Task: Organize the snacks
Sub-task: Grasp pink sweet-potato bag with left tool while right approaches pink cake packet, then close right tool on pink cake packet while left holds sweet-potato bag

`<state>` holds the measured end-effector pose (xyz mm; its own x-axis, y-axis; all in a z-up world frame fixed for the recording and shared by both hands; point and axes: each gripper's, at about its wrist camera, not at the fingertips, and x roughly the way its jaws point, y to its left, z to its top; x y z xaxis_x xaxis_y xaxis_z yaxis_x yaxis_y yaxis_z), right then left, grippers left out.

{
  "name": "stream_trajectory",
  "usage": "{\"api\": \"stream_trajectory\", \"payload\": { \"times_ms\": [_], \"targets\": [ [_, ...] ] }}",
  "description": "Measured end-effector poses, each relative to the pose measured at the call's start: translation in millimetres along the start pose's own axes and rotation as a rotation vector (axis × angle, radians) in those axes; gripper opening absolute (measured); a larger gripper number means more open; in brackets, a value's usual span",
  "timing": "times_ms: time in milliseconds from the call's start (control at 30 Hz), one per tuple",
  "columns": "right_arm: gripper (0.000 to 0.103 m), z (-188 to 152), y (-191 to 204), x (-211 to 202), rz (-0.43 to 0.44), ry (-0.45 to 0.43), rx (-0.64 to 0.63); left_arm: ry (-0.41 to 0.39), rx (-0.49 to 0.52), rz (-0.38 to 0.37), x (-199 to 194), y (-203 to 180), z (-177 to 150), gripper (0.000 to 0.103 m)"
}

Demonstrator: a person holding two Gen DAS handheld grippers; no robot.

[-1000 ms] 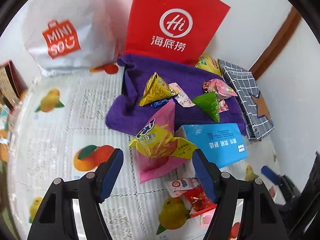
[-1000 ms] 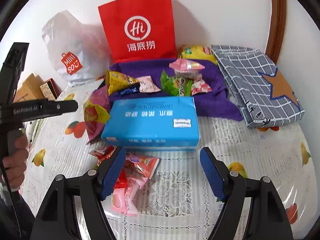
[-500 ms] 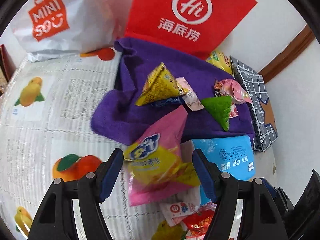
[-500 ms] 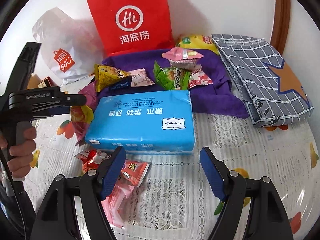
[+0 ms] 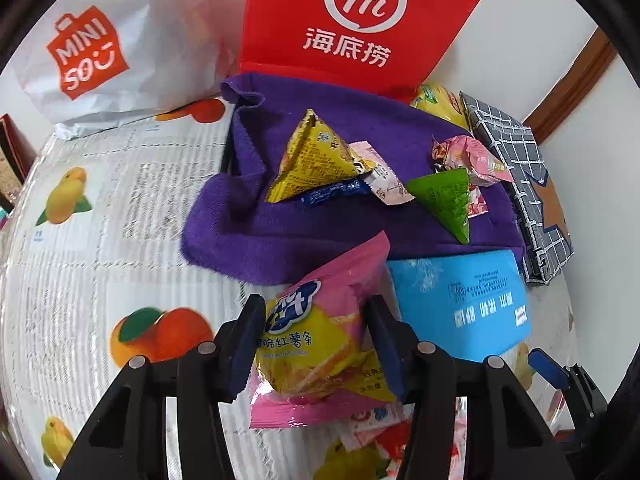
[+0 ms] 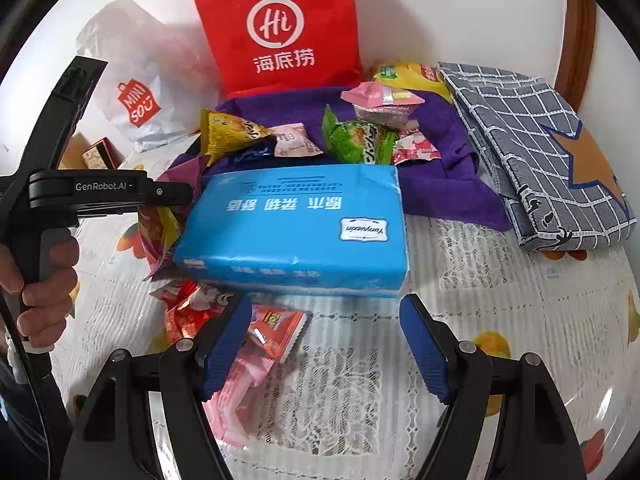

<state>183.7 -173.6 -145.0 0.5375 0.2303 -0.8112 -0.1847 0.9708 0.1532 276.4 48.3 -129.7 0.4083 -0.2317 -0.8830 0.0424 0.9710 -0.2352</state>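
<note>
Left claw pinches pink snack bag (right claw gapes).

White wall with brown wooden trim behind.

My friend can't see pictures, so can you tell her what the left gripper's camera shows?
The left gripper is closing its dark blue pads on a pink and yellow snack bag lying on a fruit-print tablecloth. Behind it, small snack packets sit on a purple towel, with a blue tissue pack beside it and a red paper bag by the wall.
</note>
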Motion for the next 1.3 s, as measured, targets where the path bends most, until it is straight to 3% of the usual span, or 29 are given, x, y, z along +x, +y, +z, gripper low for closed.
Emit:
{"api": "stream_trajectory", "payload": {
  "times_ms": [533,667,700,800,867,1100,1300],
  "targets": [
    [0.070,-40.8,45.3,-1.9,0.079,0.054,-0.102,-0.047,-0.004,0.032,-49.8,16.8,-41.4,0.050],
    [0.069,-50.4,55.8,8.0,0.057,0.083,-0.132,-0.056,0.002,0.032,-57.7,17.6,-45.9,0.050],
    [0.066,-52.3,58.8,10.7,0.053,0.088,-0.140,-0.058,0.004,0.032,-59.4,17.7,-47.1,0.050],
    [0.045,-57.0,65.6,20.5,0.035,0.100,-0.170,-0.062,0.008,0.029,-62.8,18.1,-49.6,0.050],
    [0.045,-59.6,68.6,21.9,0.017,0.088,-0.190,-0.063,0.009,0.030,-63.8,17.7,-51.2,0.050],
    [0.045,-68.3,42.5,-1.6,-0.049,0.067,-0.170,-0.060,0.053,0.045,-66.6,13.6,-61.8,0.050],
    [0.045,-70.5,-3.4,-9.9,-0.109,0.037,-0.051,-0.028,0.091,0.080,-61.3,4.8,-74.6,0.051]
  ]
}}
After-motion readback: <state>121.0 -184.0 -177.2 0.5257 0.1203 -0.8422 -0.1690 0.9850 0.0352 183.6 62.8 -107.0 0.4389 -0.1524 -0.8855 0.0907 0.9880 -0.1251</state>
